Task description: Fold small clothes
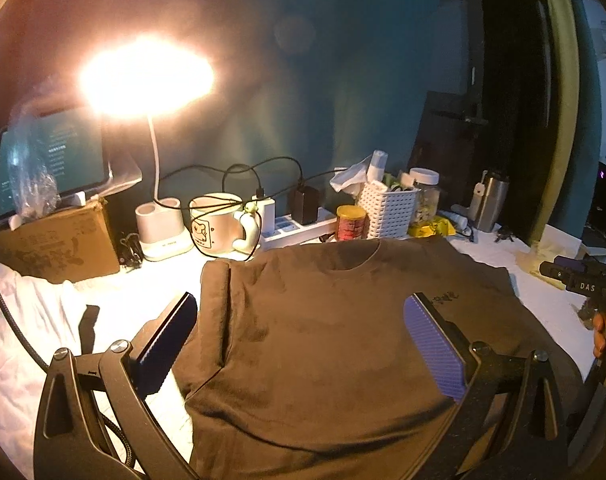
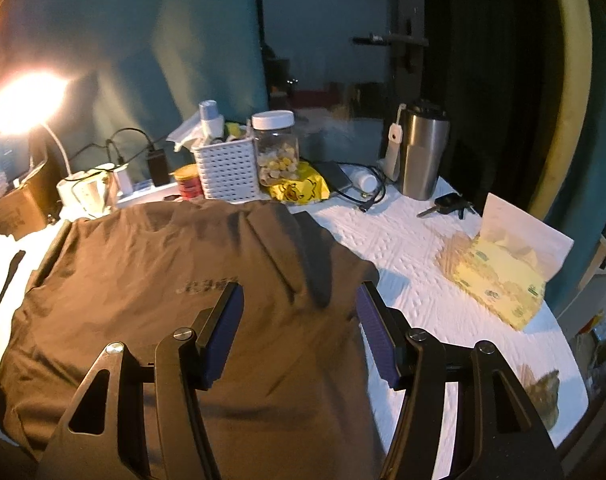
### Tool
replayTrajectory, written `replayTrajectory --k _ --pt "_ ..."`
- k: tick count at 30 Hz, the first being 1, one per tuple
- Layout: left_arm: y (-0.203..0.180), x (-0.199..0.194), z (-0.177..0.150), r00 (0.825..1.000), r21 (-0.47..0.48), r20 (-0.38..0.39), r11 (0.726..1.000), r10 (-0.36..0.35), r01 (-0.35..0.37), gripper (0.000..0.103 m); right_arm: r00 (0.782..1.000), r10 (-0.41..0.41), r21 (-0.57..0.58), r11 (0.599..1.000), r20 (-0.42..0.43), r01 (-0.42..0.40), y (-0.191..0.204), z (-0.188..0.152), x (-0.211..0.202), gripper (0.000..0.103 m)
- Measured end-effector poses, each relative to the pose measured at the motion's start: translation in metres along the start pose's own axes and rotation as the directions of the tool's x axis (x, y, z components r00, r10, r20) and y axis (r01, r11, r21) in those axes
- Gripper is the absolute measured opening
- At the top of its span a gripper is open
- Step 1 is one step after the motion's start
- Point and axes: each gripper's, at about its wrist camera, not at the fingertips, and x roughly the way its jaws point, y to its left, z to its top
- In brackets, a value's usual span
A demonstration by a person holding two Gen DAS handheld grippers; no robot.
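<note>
Along the back of the white-covered counter (image 2: 403, 240) I see a lit desk lamp (image 1: 147, 76), a cream mug (image 1: 219, 224), a white lattice basket (image 2: 227, 176) and a clear jar (image 2: 277, 148) of yellow pieces. The brown T-shirt (image 1: 323, 320) lies flat, left sleeve folded in. My left gripper (image 1: 299, 344) and right gripper (image 2: 299, 332) both gape empty over it.

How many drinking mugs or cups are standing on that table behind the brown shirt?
2. A cream mug with a bear drawing stands by the lamp base, and a steel tumbler stands at the far right near the keys. Clutter may hide others.
</note>
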Motion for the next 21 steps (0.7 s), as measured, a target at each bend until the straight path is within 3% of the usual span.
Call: replayTrajectory --k 21 --pt "0.001 0.075 0.013 0.991 0.021 -0.12 0.998 0.058 -0.056 0.102 0.979 0.036 0.172 0.985 -0.199 -0.001 -0.072 0.008 0.133 0.062"
